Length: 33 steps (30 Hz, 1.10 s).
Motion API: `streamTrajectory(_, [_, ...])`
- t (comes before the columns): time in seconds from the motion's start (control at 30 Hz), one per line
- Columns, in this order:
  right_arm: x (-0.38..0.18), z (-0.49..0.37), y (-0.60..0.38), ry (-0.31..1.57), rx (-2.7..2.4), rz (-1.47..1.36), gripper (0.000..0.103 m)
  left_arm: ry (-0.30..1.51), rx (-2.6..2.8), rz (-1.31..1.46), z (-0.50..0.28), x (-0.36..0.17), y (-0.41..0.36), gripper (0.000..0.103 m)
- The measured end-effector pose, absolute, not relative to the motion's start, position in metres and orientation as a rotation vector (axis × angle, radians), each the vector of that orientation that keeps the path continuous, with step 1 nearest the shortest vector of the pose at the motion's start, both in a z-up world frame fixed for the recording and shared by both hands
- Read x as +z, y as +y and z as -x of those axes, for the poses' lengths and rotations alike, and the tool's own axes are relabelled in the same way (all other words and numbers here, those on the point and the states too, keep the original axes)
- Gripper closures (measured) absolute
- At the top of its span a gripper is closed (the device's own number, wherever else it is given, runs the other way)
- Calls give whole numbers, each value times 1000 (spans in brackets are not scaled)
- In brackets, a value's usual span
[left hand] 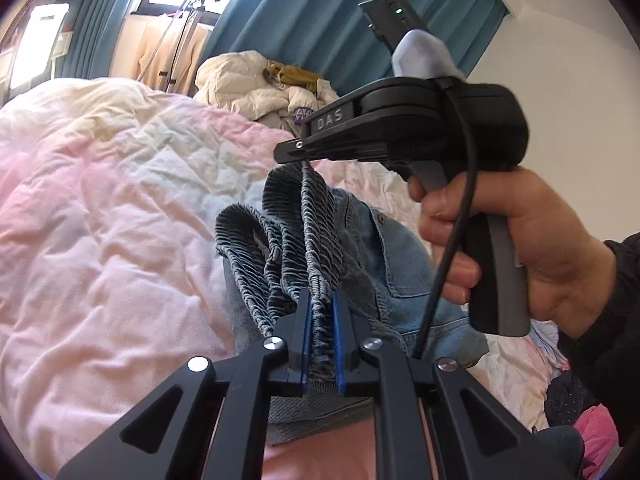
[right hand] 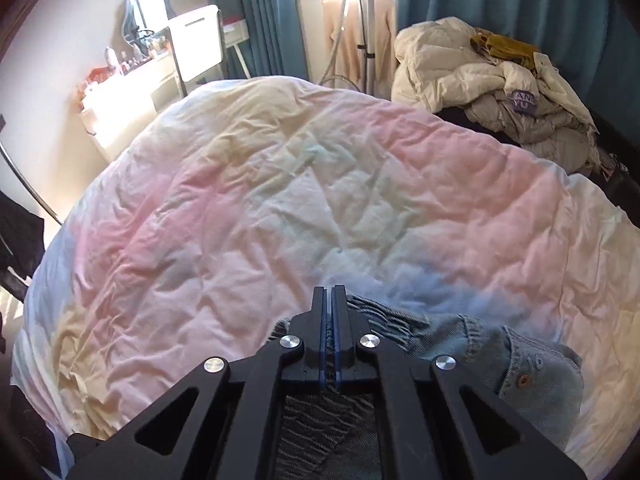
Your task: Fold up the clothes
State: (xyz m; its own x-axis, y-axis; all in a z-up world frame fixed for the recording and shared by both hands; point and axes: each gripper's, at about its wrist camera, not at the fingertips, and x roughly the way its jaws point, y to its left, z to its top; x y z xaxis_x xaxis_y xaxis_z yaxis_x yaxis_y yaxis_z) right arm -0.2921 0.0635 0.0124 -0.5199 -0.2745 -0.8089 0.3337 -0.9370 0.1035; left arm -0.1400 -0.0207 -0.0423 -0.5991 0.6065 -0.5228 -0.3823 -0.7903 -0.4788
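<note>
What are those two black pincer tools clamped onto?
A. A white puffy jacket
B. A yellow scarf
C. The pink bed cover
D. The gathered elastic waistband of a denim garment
D: the left gripper and right gripper each pinch the ribbed waistband of the blue denim garment.

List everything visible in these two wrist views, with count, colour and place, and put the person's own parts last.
Denim garment with ribbed elastic waistband: one, faded blue-grey, bunched above the bed, held at the waistband.
Quilted duvet: one, pastel pink, cream and pale blue, covering the bed.
Puffy down jacket: one, cream, heaped beyond the bed's far edge.
Mustard cloth: one, on top of that heap.
Curtains: teal, at the window.
Beige garment on a stand: one, by the window.
White dresser: one, at the left wall, small items on top.
Left gripper: black, blue-padded fingers shut on the waistband.
Right gripper: black, shut on the waistband.
Right hand: holding that gripper's handle, dark sleeve.
</note>
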Motion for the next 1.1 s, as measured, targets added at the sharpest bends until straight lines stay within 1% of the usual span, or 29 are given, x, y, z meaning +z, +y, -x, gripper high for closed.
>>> streamTrajectory(0.07, [4, 293, 55, 60, -2451, -1293, 103, -457, 2344, 973, 139, -47, -23, 94])
streamTrajectory(0.23, [-61, 303, 53, 28, -2411, -1432, 103, -507, 2331, 1106, 151, -72, -27, 94])
streamTrajectory(0.3, [-77, 302, 57, -1, -2405, -1422, 103, -521, 2325, 1127, 155, -76, -28, 93])
streamTrajectory(0.37, [-82, 301, 59, -21, -2411, -1388, 103, -521, 2324, 1135, 158, -80, -29, 93])
streamTrajectory(0.47, [-73, 298, 66, -63, -2407, -1353, 103, -556, 2309, 1118, 158, -81, -30, 93])
streamTrajectory(0.57, [-48, 287, 78, -98, -2424, -1282, 103, -571, 2312, 1088, 158, -75, -31, 93])
streamTrajectory(0.63, [-28, 275, 88, -104, -2456, -1237, 103, -529, 2350, 1105, 157, -74, -28, 91])
streamTrajectory(0.67, [-19, 268, 95, -115, -2474, -1217, 103, -506, 2373, 1112, 157, -74, -27, 87])
streamTrajectory(0.7, [-10, 260, 102, -125, -2494, -1198, 103, -494, 2384, 1115, 158, -75, -26, 86])
streamTrajectory(0.77, [6, 239, 118, -141, -2536, -1161, 102, -506, 2379, 1124, 158, -74, -27, 85])
streamTrajectory(0.83, [18, 215, 136, -158, -2579, -1126, 102, -501, 2389, 1120, 157, -71, -30, 75])
streamTrajectory(0.9, [25, 190, 156, -182, -2614, -1110, 102, -527, 2390, 1116, 153, -70, -35, 49])
streamTrajectory(0.97, [25, 165, 177, -200, -2650, -1108, 102, -613, 2354, 1118, 147, -71, -44, 43])
streamTrajectory(1.03, [22, 142, 197, -208, -2692, -1121, 102, -688, 2302, 1138, 143, -73, -50, 34])
streamTrajectory(1.07, [19, 130, 208, -218, -2710, -1133, 102, -718, 2281, 1143, 140, -73, -52, 28])
streamTrajectory(1.1, [15, 120, 218, -235, -2727, -1145, 102, -743, 2263, 1143, 135, -72, -53, 25])
